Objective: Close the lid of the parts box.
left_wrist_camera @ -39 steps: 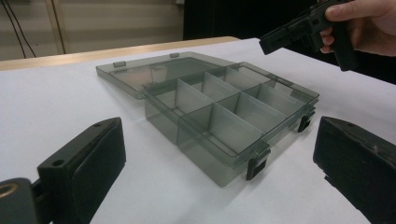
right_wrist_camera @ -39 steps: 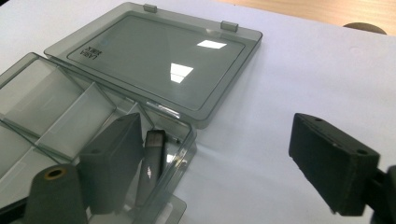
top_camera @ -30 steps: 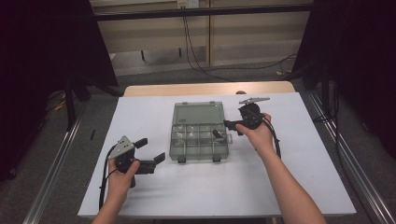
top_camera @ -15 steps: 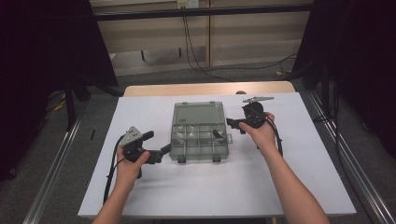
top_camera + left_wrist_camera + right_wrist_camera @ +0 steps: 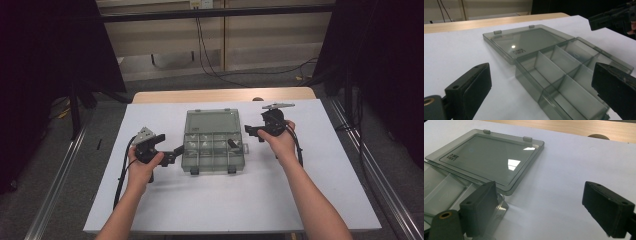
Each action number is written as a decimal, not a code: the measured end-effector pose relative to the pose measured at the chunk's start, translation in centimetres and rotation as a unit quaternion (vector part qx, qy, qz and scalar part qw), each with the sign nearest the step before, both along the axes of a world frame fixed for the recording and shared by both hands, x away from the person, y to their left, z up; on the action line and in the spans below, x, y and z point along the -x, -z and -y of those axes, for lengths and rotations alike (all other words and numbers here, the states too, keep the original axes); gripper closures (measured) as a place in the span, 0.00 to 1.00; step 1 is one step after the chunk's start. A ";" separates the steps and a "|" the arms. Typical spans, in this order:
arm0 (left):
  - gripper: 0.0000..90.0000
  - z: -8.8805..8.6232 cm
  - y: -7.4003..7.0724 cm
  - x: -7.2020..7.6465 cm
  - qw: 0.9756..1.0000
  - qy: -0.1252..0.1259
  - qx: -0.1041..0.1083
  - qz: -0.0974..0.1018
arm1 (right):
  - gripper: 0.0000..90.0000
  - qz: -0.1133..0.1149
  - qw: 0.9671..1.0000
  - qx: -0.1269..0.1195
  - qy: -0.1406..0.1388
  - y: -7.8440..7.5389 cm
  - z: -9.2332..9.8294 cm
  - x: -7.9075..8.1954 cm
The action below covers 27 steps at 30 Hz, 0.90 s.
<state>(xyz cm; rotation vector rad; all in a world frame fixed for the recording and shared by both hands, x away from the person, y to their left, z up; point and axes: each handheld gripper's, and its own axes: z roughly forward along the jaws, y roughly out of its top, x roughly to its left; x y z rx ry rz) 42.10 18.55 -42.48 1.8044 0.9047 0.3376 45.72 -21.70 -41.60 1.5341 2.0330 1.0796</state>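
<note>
A: Status check. The box (image 5: 213,141) sits mid-counter (image 5: 300,200), lid (image 5: 211,121) folded flat back on the far side, tray with its dividers toward you. A small dark item (image 5: 232,144) lies in a right-hand compartment; can't tell what it is.

B: Your grippers?

A: Left gripper (image 5: 170,152) is just beside the tray's left edge, jaws wide apart, holding nothing. In the left gripper view the tray's near corner (image 5: 541,100) sits between them. Right gripper (image 5: 254,132) is just off the box's right side near the hinge line, jaws also spread and empty. One right jaw is close over the box's corner (image 5: 499,207); contact or not, I can't tell.

B: So which step?

A: Looks like the approach: you're bracketing the open box from both sides, nothing gripped yet.

B: Next?

A: My read: steady the tray wall with the left, then take the lid edge with the right. The plastic is thin and slick, so line the jaws square on the wall before closing. An off-centre pinch will likely skid the box across the counter.
</note>
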 end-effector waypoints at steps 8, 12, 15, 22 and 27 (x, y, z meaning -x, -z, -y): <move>0.04 0.0 0.3 -1.5 0.999 -0.026 -0.005 -0.020 | 0.13 -0.007 1.000 -0.004 0.009 0.7 -0.1 -0.5; 0.04 0.0 0.5 -2.2 0.999 -0.035 -0.008 -0.029 | 0.15 -0.001 1.000 -0.016 0.014 1.0 -0.2 -0.8; 0.04 0.2 0.6 -2.6 0.999 -0.037 -0.017 -0.032 | 0.15 0.002 1.000 -0.021 0.020 1.1 -0.3 -0.9; 0.05 0.7 0.7 -3.4 0.998 -0.040 -0.022 -0.037 | 0.15 0.011 0.999 -0.019 0.032 1.3 0.1 -1.2; 0.05 1.1 0.5 -4.0 0.998 -0.047 -0.031 -0.035 | 0.15 0.012 0.999 -0.013 0.032 1.4 0.0 -1.3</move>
